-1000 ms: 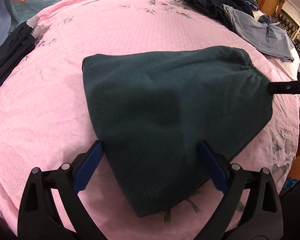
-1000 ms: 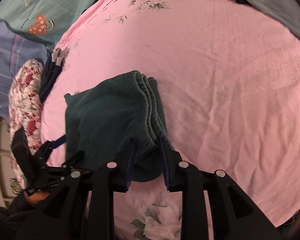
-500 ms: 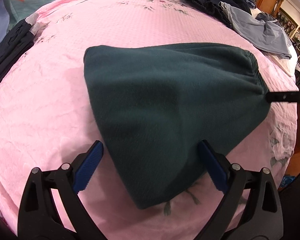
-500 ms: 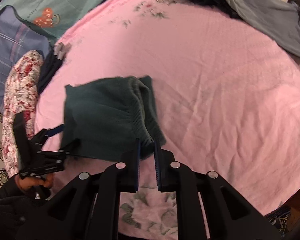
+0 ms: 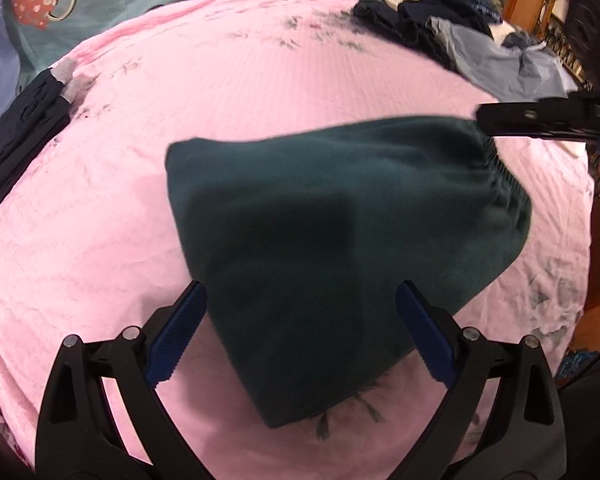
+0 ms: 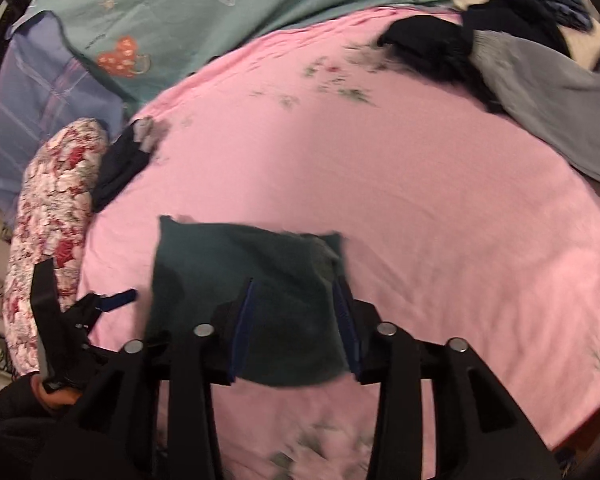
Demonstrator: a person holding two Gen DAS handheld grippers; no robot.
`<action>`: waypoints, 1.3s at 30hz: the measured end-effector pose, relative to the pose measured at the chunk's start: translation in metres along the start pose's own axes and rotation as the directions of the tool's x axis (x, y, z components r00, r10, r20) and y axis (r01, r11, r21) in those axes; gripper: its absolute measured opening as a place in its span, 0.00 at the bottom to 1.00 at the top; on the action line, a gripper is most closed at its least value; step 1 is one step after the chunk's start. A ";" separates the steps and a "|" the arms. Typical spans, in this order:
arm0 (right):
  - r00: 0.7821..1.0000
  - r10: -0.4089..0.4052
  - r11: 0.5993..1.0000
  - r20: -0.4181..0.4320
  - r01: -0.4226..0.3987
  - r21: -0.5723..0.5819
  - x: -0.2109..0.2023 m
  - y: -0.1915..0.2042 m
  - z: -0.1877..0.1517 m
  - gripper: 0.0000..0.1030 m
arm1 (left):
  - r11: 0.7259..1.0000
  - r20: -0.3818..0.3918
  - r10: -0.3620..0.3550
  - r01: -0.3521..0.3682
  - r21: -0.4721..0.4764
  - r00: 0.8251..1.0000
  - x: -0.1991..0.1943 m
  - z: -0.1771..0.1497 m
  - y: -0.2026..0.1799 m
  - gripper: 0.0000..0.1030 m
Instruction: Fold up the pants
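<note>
Only my left view shows the folded pants (image 5: pixel 340 240) waistband at 3 o'clock, long axis sideways. Both left gripper (image 5: pixel 300 328) and right gripper (image 6: pixel 296 320) jaws are apart, empty.

The left tool (image 5: pixel 300 324) is hovering spread wide over the folded green pants (image 5: pixel 340 248) lying mid-bed (image 5: pixel 100 240).

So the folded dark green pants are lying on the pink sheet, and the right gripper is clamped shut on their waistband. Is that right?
Not quite. The right gripper is open: the right wrist view shows its jaws spread apart above the folded dark green pants, gripping nothing. The rest holds; the pants lie on the pink sheet.
</note>
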State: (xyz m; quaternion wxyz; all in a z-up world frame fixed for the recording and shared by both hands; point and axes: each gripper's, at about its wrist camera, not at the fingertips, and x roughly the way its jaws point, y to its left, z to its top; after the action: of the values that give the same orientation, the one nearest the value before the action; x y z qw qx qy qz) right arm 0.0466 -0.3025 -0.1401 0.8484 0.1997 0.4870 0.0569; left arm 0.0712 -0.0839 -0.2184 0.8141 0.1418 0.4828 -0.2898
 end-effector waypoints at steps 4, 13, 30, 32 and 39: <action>0.999 0.032 0.999 -0.042 -0.033 -0.015 0.035 0.006 0.009 0.32 | 0.999 -0.038 -0.011 0.009 -0.042 0.999 0.013 -0.007 0.009 0.95; 0.997 0.012 0.998 -0.082 -0.006 0.065 0.066 -0.044 0.006 0.00 | 0.997 -0.041 -0.014 0.011 -0.078 0.999 0.010 -0.009 0.017 0.98; 0.996 0.020 0.988 -0.081 -0.008 0.154 0.028 -0.068 0.012 0.41 | 0.973 0.019 -0.024 0.028 -0.230 1.000 0.020 0.056 0.076 0.97; 0.993 0.042 0.987 -0.107 -0.025 0.156 0.036 -0.070 0.015 0.42 | 0.975 0.001 -0.034 0.033 -0.219 0.999 0.028 0.061 0.073 0.97; 0.974 0.077 0.995 -0.212 -0.061 0.083 0.064 -0.064 0.026 0.43 | 0.976 -0.071 -0.031 0.015 -0.219 0.997 0.050 0.066 0.068 0.97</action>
State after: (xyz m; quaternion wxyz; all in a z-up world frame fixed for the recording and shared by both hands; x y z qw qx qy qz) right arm 0.0954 -0.3496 -0.2050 0.7800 0.2411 0.5706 0.0891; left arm 0.1773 -0.0804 -0.2326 0.8029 0.0566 0.5432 -0.2390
